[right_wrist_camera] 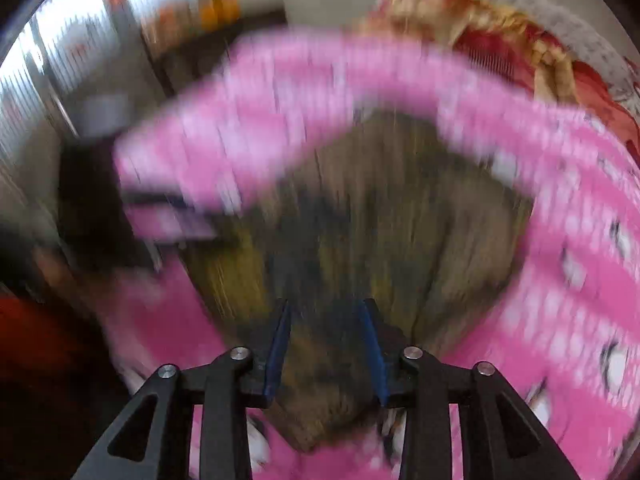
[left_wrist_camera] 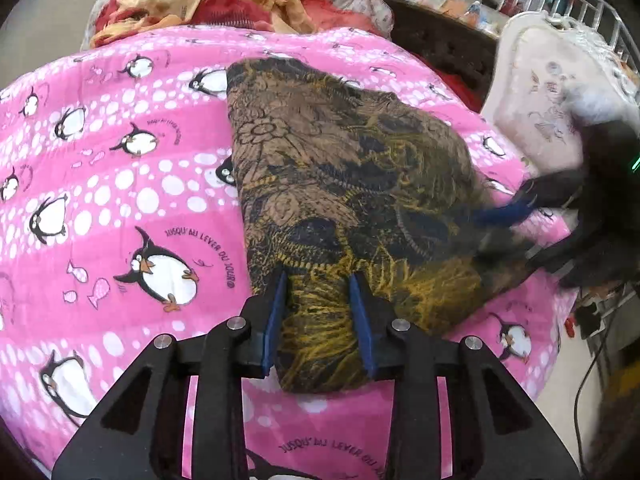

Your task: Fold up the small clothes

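Item: one small garment (left_wrist_camera: 344,184), brown cloth with a black and yellow floral print, already folded over on itself. Location: lying flat on a pink penguin-print quilt (left_wrist_camera: 120,184), roughly mid-bed. A heap of red and orange fabric (left_wrist_camera: 208,4) sits beyond it, apart from it.

Long axis: runs away from the left gripper (left_wrist_camera: 320,280), from the narrow near end under its tips to the wider far end.

Left gripper: fingers spread, blue pads standing clear of each other above the near end, cloth showing between them but not pinched.

Right gripper (right_wrist_camera: 326,308): its own view is heavily smeared; fingers spread, the garment directly below and ahead, nothing gripped so far as I can tell. From the left view it shows as a dark blur at the garment's right edge.

Judgement: both hands sit at the near end, the left squarely over the corner, the right at the side; the next fold would likely carry this end along the axis toward the far edge.
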A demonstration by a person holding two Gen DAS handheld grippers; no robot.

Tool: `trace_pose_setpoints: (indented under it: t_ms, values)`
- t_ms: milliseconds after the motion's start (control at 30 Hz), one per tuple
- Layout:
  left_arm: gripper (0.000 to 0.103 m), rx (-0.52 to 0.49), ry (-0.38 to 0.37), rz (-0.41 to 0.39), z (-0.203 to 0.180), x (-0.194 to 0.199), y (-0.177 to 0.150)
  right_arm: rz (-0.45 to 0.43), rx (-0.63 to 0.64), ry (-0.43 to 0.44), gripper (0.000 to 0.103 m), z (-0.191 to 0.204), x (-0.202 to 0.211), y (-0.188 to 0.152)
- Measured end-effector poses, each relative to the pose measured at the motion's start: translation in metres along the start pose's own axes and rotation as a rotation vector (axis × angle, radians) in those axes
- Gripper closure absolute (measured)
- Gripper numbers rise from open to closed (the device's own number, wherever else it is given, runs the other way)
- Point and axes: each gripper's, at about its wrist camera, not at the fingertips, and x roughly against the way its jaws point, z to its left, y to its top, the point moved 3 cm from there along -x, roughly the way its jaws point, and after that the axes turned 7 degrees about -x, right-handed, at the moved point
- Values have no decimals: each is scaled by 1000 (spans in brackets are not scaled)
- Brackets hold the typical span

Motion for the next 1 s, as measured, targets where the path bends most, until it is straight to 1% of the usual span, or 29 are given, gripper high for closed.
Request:
trace_pose_setpoints:
  t_ms: [33,67,100,133,167,200,267,300,333,367,400,433,467,500,533,567,600,667,700,733,767,800,833,867,900,933,967,1000]
  values:
    - [72,-29,22,11,-5,1,3,-32,28,-38,66,2,-8,-12]
    - [72,-27,18,16,-7,3,8,-92,42,-42,61,5,-2,-13]
    - [72,-14,6,11,-6,5,14,-76,42,-41,61,7,0,-13]
    - [72,2,-6,-11,-1,10,26,-43,34,-43,61,7,3,-7]
    - [72,8,-5,-39,5,14,36,-41,28,-38,61,6,9,-1]
    - [72,7,7,-74,9,18,52,-63,19,-49,61,4,17,8]
    - [72,20,33,-136,15,15,88,-141,-13,-117,60,-4,31,32]
    - [72,30,28,-153,18,7,105,-166,-41,-145,57,-6,34,38]
    - [72,46,26,-155,25,-8,121,-198,-99,-186,55,-12,32,54]
    - [72,62,29,-148,30,-23,132,-212,-149,-212,53,-21,29,63]
    - [72,70,38,-124,34,-43,141,-211,-193,-225,53,-30,21,71]
    - [72,83,63,-56,42,-74,145,-198,-213,-222,53,-38,8,76]
    - [72,92,77,-1,46,-93,145,-173,-217,-221,53,-44,-6,77]
    - [72,110,83,75,53,-116,139,-122,-229,-225,53,-53,-23,72]
    - [72,120,67,105,56,-127,134,-72,-255,-227,53,-62,-37,66]
    - [71,111,63,82,56,-122,138,-96,-293,-196,53,-68,-37,63]
    - [70,104,55,86,55,-117,141,-122,-321,-175,53,-72,-30,62]
    - [70,95,9,94,58,-103,143,-173,-371,-133,51,-75,-6,58]
    - [69,88,-1,77,61,-93,140,-214,-388,-118,40,-78,8,54]
    - [53,82,-1,64,64,-84,136,-256,-414,-112,30,-83,20,48]
    - [40,79,-1,52,66,-76,130,-299,-449,-111,16,-89,31,38]
    - [18,80,1,40,70,-70,122,-332,-477,-97,13,-90,36,27]
    - [15,91,0,30,76,-68,111,-353,-517,-49,13,-95,39,15]
    - [15,108,-18,34,81,-69,101,-352,-557,-3,13,-100,38,7]
    - [15,129,-47,56,84,-70,93,-344,-606,46,13,-106,32,-2]
    - [15,166,-106,92,86,-77,83,-337,-650,95,13,-109,26,-10]
    - [14,188,-145,75,86,-76,78,-331,-689,169,13,-111,17,-15]
    - [13,192,-176,32,86,-72,75,-329,-707,229,13,-110,9,-16]
